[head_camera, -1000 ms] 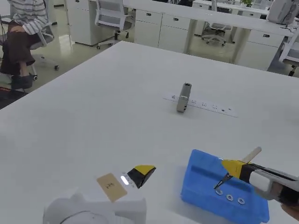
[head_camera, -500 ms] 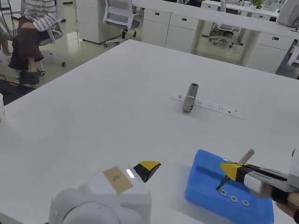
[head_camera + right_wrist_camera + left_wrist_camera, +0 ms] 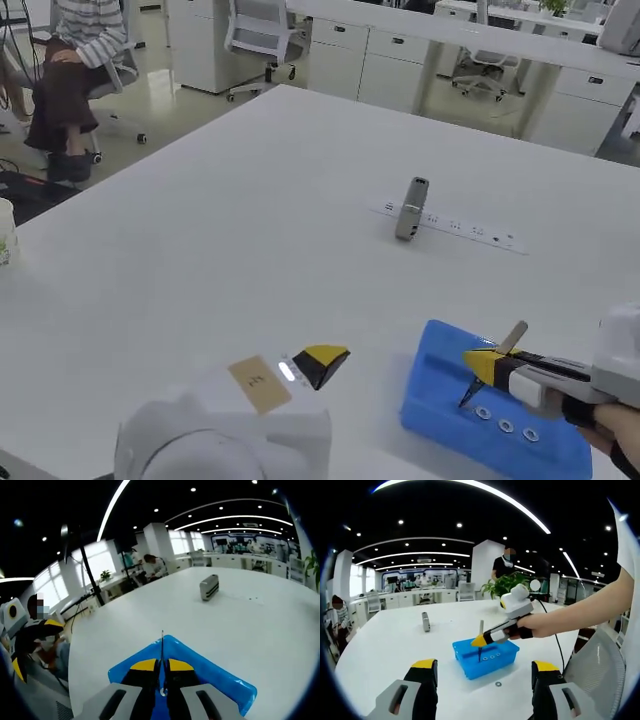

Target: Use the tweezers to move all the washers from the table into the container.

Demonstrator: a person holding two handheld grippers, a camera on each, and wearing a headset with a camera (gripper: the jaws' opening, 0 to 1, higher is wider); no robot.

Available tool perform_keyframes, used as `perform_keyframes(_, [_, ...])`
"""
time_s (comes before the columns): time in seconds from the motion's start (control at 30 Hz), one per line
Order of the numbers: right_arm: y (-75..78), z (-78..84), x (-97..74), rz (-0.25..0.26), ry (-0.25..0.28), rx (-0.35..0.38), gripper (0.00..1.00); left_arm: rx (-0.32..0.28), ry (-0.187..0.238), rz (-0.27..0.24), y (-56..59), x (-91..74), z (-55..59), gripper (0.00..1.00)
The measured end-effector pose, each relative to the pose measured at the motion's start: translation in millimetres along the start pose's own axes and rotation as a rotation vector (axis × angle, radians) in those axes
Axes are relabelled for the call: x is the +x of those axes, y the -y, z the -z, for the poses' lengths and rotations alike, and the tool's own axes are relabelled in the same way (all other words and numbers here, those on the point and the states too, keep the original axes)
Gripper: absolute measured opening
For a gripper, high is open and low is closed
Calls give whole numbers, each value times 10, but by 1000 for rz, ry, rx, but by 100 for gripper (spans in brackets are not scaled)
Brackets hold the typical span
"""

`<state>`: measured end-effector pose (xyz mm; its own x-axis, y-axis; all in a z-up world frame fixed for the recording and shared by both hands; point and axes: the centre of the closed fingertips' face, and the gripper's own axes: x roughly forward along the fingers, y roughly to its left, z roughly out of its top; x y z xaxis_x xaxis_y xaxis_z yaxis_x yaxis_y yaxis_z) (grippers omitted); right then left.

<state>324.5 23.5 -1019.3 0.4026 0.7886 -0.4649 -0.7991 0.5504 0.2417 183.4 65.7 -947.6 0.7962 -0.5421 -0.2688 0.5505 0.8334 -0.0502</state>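
The blue container [image 3: 470, 440] sits near the table's front right, with three washers [image 3: 506, 427] lying in it. My right gripper [image 3: 490, 366] is shut on the tweezers [image 3: 470, 388], whose tips point down into the container's left part, just left of the washers. In the right gripper view the tweezers [image 3: 161, 650] run forward between the closed jaws over the container [image 3: 215, 677]. My left gripper [image 3: 485, 666] stands open, short of the container [image 3: 470, 667]. One washer [image 3: 498, 684] lies on the table just in front of the container. My left gripper [image 3: 320, 365] sits left of the container.
A grey device [image 3: 410, 208] lies on a flat power strip [image 3: 470, 232] mid-table. A cup [image 3: 5, 238] is at the left edge. A person [image 3: 75, 60] sits on a chair beyond the table's far left; desks and chairs line the back.
The head camera has shifted a little. The tweezers stand slightly more upright, with their tips still over the container's left part. The left gripper has stayed put.
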Motion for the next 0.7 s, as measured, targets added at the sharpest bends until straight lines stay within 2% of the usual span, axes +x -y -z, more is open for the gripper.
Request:
perform_keyframes(0.13, [-46, 19, 42, -16, -10, -26, 2, -2, 1, -1, -4, 0, -1, 77])
perform_keyframes(0.33, [-29, 32, 56, -6, -20, -54, 2, 0, -2, 0, -1, 0, 3, 77])
perform_keyframes(0.7, [-50, 12, 18, -9, -10, -46, 3, 1, -5, 4, 7, 2, 8, 77])
